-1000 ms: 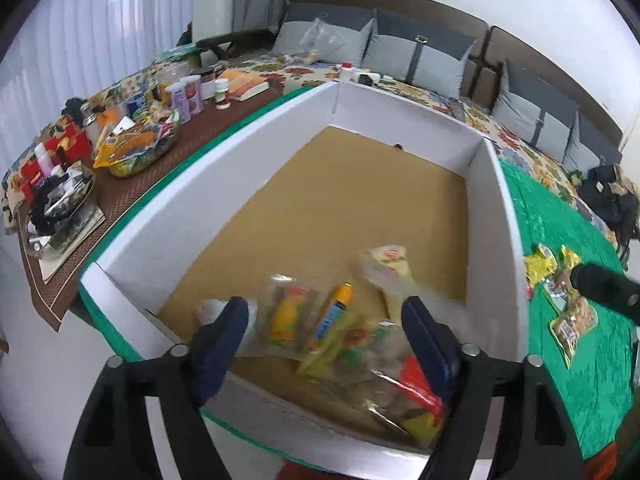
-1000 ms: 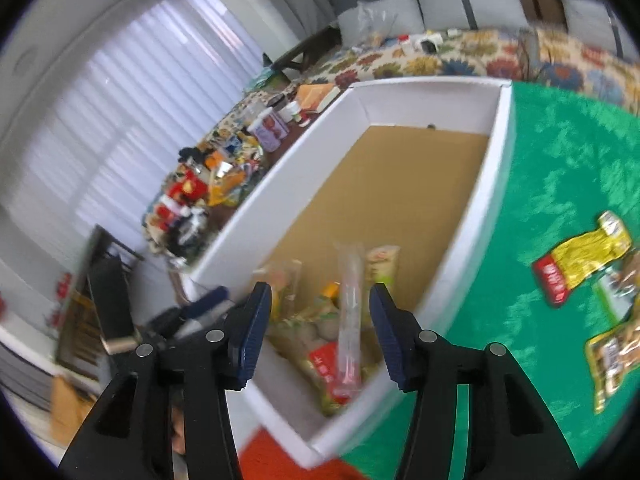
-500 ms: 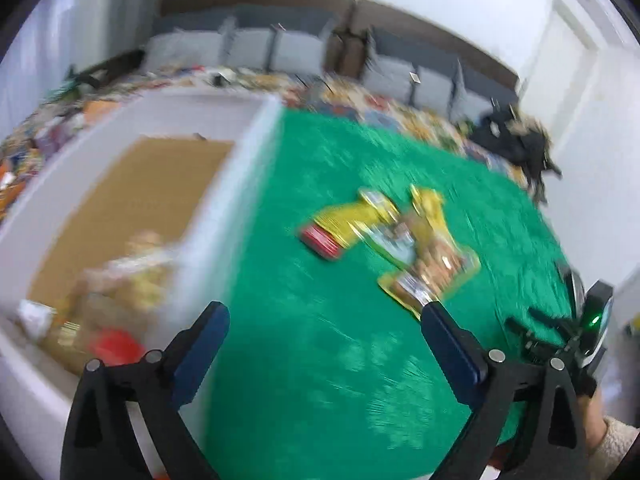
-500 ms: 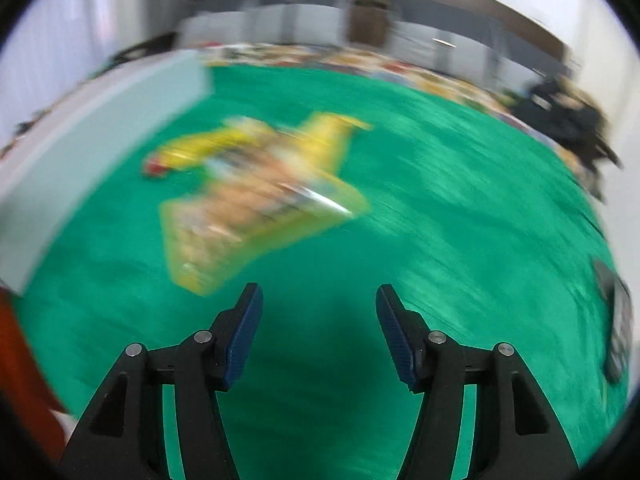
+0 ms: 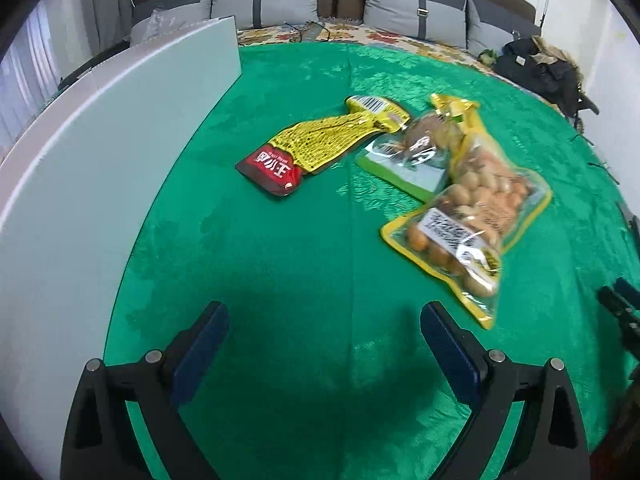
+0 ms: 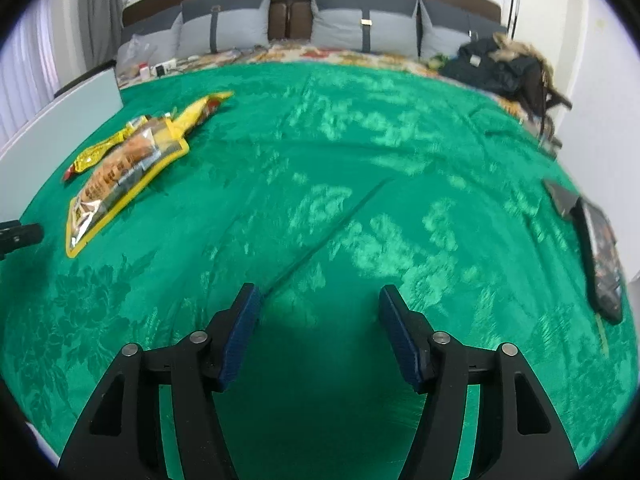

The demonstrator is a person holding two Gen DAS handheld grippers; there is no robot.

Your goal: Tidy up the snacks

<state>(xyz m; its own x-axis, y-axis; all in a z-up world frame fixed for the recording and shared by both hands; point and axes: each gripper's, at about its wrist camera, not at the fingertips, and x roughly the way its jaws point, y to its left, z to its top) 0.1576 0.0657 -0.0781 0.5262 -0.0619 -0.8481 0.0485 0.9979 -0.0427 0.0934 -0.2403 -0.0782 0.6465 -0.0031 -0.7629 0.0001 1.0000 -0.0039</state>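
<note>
Three snack packets lie together on the green cloth (image 5: 300, 248). A yellow and red packet (image 5: 320, 144) lies nearest the white box (image 5: 100, 152). Beside it sit a green-edged packet (image 5: 408, 156) and a yellow-rimmed bag of nuts (image 5: 468, 216). My left gripper (image 5: 324, 332) hangs wide open over bare cloth, short of the packets, with nothing between its fingers. In the right wrist view the same bag of nuts (image 6: 120, 176) lies far left. My right gripper (image 6: 320, 320) is over bare cloth, its jaws opening and empty.
The white box wall (image 6: 60, 120) rises along the left. A dark flat packet (image 6: 600, 256) lies at the cloth's right edge. Grey cushions (image 6: 360, 28) and a dark bag (image 6: 504, 68) sit behind. The other gripper's tip (image 6: 16, 236) shows at the left edge.
Both grippers swung right from over the white box with its snacks to above the green cloth, sinking lower. The left jaws spread wider and the right jaws widened too.
</note>
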